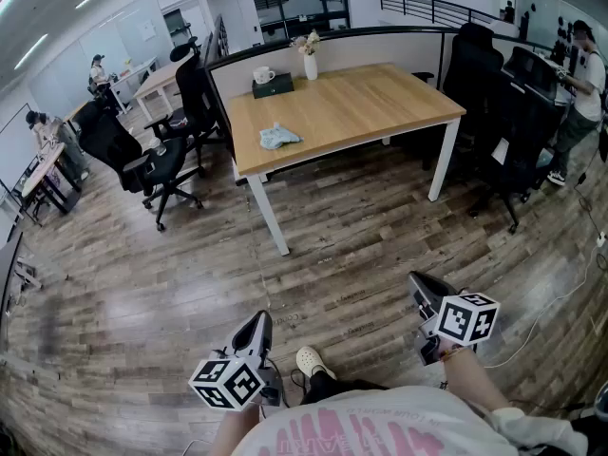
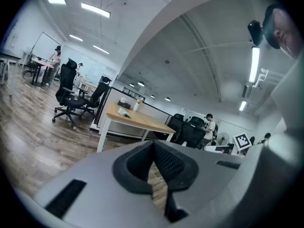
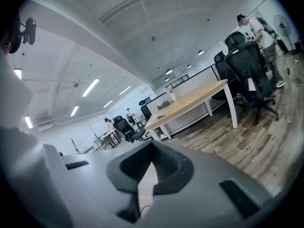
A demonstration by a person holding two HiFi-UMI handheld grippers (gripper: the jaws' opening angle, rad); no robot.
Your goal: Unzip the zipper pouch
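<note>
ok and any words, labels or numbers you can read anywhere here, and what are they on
No text reads clearly.
white shirt: pink lettering, cut off and warped, unreadable.
left marker cube, right marker cube: black-and-white square patterns, no words.
dark box: any label too small to read.

I can't read a single word or number from here. The nearest thing to text is pink lettering on the pale shirt (image 1: 380, 430) at the bottom edge of the head view, cut off and too distorted to spell out. The lower-left cube (image 1: 228, 383) and lower-right cube (image 1: 468, 318) carry black-and-white square patterns, not letters. A similar square marker (image 2: 242, 140) shows at right of the left gripper view.
</note>
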